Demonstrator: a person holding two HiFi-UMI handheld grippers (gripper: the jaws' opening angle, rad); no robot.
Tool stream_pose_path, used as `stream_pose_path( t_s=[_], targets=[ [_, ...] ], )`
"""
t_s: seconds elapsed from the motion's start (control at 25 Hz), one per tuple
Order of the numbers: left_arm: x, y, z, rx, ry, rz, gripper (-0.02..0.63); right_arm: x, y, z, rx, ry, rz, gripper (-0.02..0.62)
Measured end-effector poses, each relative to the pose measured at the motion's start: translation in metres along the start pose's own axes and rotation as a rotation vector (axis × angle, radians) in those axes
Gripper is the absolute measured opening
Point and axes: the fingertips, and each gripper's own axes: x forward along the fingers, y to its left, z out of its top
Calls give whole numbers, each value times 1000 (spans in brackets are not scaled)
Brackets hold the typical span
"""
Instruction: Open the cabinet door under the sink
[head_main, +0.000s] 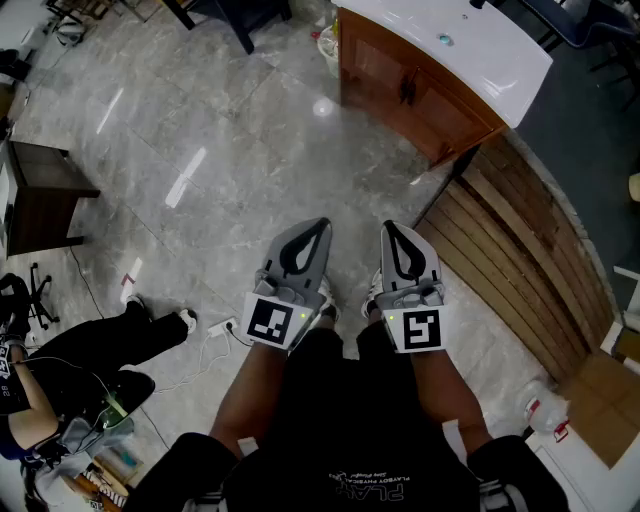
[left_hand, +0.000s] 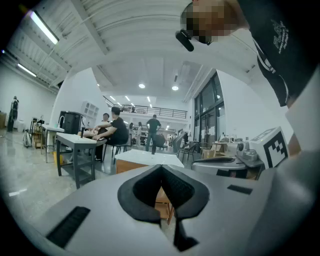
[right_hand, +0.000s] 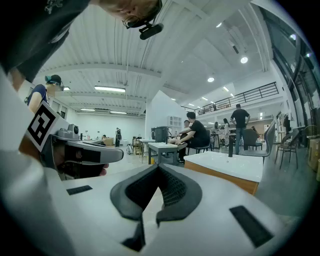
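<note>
The sink cabinet (head_main: 400, 95) stands far ahead at the upper right, with brown wooden doors, a dark handle (head_main: 408, 90) and a white sink top (head_main: 450, 45). Both doors look closed. My left gripper (head_main: 320, 228) and right gripper (head_main: 389, 230) are held level side by side over the floor, well short of the cabinet. Each is shut with nothing between its jaws. In the left gripper view the jaws (left_hand: 161, 168) meet in front of the cabinet (left_hand: 131, 166). The right gripper view shows its jaws (right_hand: 158, 168) shut, the white sink top (right_hand: 225, 165) to their right.
Slatted wooden boards (head_main: 520, 260) lie right of my path, beside the cabinet. A dark side table (head_main: 40, 195) stands at the left. A seated person (head_main: 70, 350) and a floor cable (head_main: 215, 335) are at the lower left. Cardboard (head_main: 600, 400) lies at the lower right.
</note>
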Motion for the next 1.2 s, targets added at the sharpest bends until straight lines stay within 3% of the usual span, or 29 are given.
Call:
stream_pose_path(
  t_s=[0.32,0.56,0.8,1.2],
  targets=[
    [-8,11,5,8,-3,-29,23,7,14,2,-9,11,-21,15],
    [-22,17,23,56,-37,-86,23,7,24,21,-23,-31,-98,15],
    [-12,18,28,87,-15,-156,23,13,15,33,-44,-48,-171,15],
    [61,31,20,89,26,-189,23,53,-54,-2,16,44,-244,15]
  ],
)
